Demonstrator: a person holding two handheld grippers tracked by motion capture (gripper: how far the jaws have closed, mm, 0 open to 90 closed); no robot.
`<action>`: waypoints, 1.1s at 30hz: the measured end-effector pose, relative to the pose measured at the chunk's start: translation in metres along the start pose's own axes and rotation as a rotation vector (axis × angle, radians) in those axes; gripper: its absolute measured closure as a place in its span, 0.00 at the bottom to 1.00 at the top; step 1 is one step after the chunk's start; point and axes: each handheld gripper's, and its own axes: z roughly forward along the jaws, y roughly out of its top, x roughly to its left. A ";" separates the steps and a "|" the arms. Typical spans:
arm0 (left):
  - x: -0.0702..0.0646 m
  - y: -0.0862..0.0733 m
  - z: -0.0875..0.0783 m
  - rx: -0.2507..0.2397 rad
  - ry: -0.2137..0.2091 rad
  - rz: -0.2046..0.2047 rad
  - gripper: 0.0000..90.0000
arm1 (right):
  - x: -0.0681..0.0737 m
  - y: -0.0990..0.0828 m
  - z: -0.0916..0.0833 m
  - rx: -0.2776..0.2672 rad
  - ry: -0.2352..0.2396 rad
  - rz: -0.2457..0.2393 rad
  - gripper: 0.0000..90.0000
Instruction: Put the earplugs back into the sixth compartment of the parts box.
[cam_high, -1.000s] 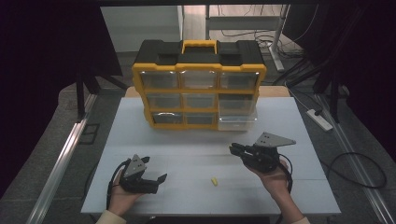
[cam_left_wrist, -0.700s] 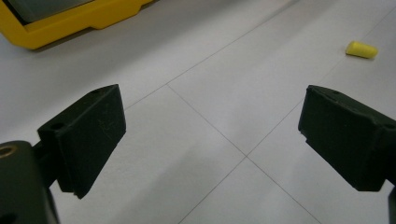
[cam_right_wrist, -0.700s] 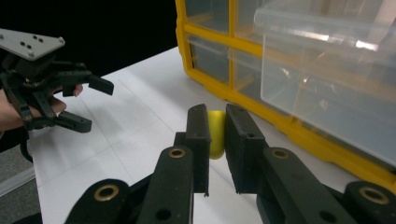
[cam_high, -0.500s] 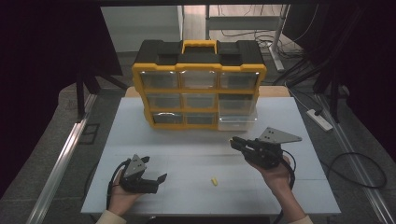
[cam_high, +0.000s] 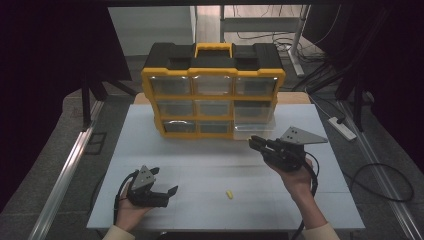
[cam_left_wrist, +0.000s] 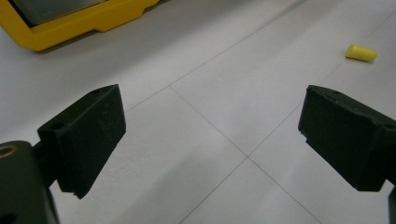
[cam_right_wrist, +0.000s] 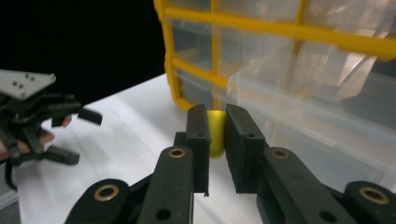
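On my left, I have the left gripper (cam_high: 159, 192) low near the front edge of the white table (cam_high: 200, 165), resting in my hand (cam_high: 127, 212); its jaws are spread wide with nothing between them, and the left gripper view shows bare tabletop in the gap; just to the right of it, apart from the jaws, a small yellow earplug (cam_high: 229, 193) lies on its side on the table, and I see that same plug (cam_left_wrist: 361, 52) up at the far right of the left gripper view.

Behind, across the middle of the table, stands the yellow and black drawer box (cam_high: 213, 90) with its clear drawers, a yellow handle (cam_high: 213, 48) on top; the bottom right drawer (cam_high: 254, 128) is pulled out toward me.

On my right, the right gripper (cam_high: 256, 142) is held above the table, its tips just before the open drawer; its jaws are clenched on a second yellow earplug (cam_right_wrist: 215, 133), which stands upright between them; in the right gripper view the pulled-out clear drawer (cam_right_wrist: 317, 116) sits just beyond the tips, and my other gripper (cam_right_wrist: 70, 135) shows farther off at the left.
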 end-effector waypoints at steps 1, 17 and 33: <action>0.000 0.000 0.000 0.001 0.000 0.000 0.08 | -0.001 0.003 0.000 -0.007 -0.001 0.000 0.88; 0.000 0.000 0.000 -0.001 0.000 -0.001 0.08 | -0.027 0.037 0.013 -0.010 -0.068 -0.021 0.88; -0.001 0.000 0.000 -0.008 0.007 0.003 0.08 | -0.056 0.041 0.043 0.063 -0.162 -0.007 0.67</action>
